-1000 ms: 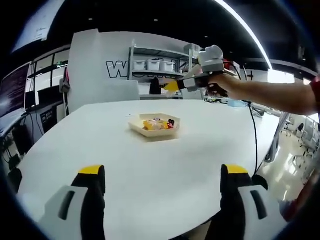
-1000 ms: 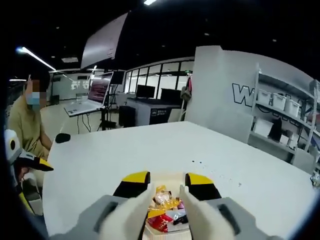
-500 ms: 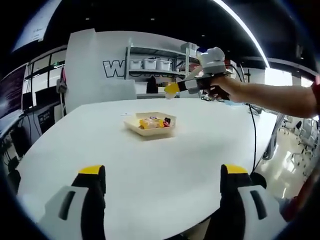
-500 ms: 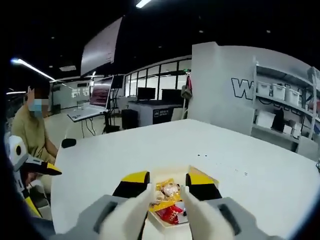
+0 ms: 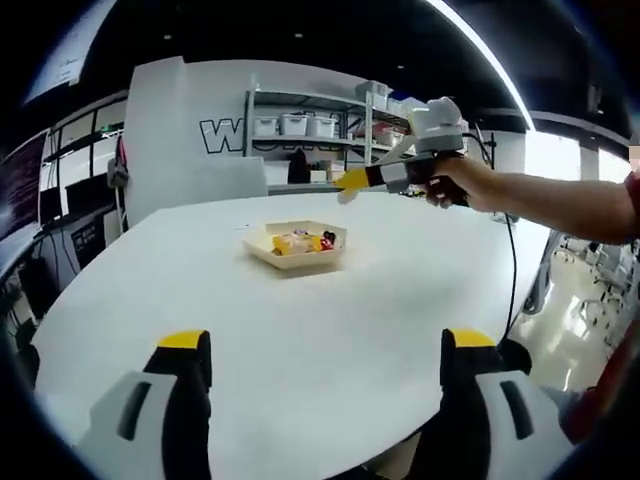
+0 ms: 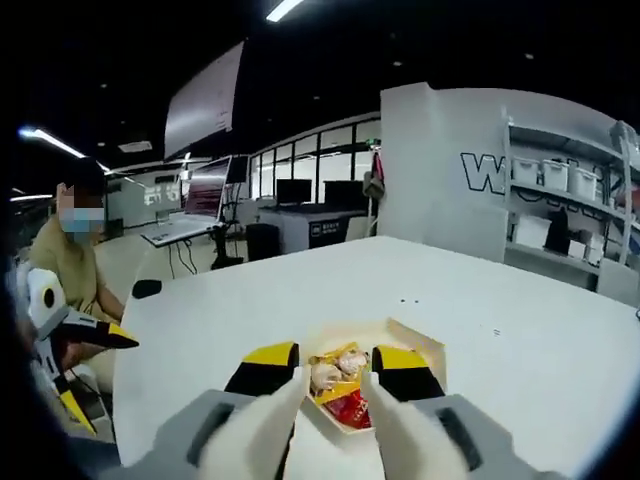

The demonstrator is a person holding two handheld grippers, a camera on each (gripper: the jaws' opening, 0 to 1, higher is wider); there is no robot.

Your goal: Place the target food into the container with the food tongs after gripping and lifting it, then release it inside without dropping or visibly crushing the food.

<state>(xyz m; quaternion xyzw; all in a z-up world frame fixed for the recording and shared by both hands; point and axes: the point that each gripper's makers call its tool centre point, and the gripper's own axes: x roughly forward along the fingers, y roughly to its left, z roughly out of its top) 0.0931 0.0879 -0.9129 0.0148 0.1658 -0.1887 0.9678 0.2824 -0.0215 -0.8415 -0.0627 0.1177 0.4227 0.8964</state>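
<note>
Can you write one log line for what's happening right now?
left tongs: open, low over table | right tongs: open, empty, above tray | snacks: in tray

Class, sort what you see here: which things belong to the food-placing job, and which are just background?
Job: container holding wrapped food; right gripper, jaws part-open above it; left gripper, open and held back; table.

Background: shelves with white bins; laptop on stand; seated person.

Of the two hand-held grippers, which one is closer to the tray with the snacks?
The right hand-held gripper, held out above the table, is closer to the tray. The left hand-held gripper stays back at the near table edge, jaws wide apart.
</note>
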